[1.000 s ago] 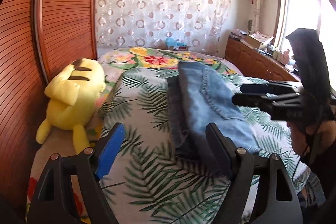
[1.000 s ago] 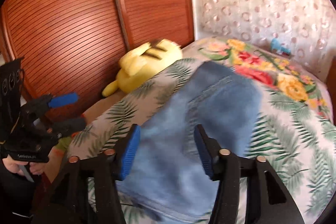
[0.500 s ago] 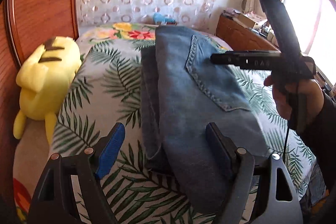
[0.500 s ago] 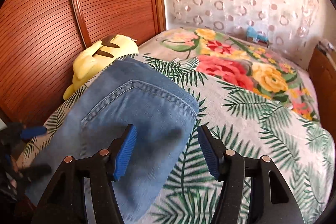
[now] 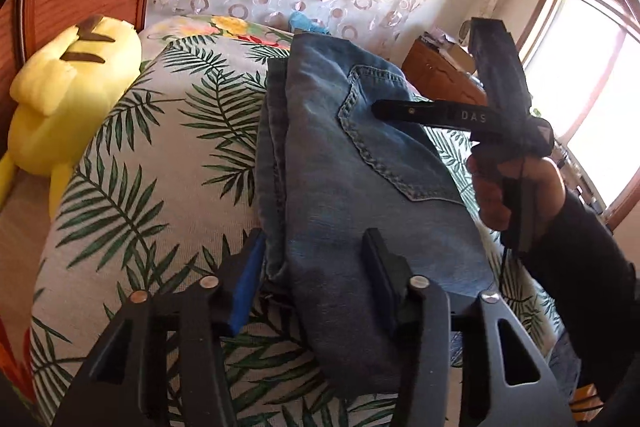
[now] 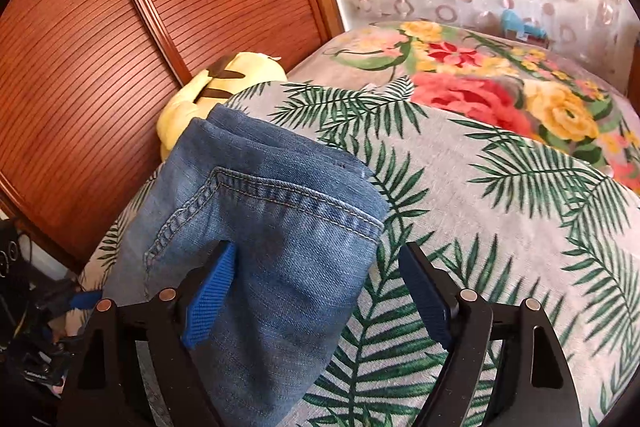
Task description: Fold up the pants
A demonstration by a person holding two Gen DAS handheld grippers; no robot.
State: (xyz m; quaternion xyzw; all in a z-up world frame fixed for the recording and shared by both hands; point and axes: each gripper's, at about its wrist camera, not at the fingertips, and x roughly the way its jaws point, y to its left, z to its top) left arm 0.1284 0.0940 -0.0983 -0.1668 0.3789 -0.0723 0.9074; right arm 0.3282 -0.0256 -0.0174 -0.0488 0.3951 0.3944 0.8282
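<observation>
Blue jeans (image 5: 352,163) lie folded lengthwise on the leaf-print bed cover, a back pocket facing up. My left gripper (image 5: 316,279) is open, its jaws straddling the near end of the jeans, low over the bed. My right gripper (image 6: 316,295) is open over the far end of the jeans (image 6: 272,227), its left pad above the denim and its right pad over the bed cover. In the left wrist view the right gripper (image 5: 380,109) shows side-on over the pocket, held by a hand.
A yellow plush toy (image 5: 68,95) lies at the bed's left edge against a slatted wooden wall (image 6: 120,27). A floral blanket (image 6: 500,83) covers the far bed. A wooden cabinet (image 5: 444,75) and a window stand to the right.
Both grippers have moved closer to the jeans. The left one now straddles the near end with narrower jaws; the right one has dropped lower over the far end.
</observation>
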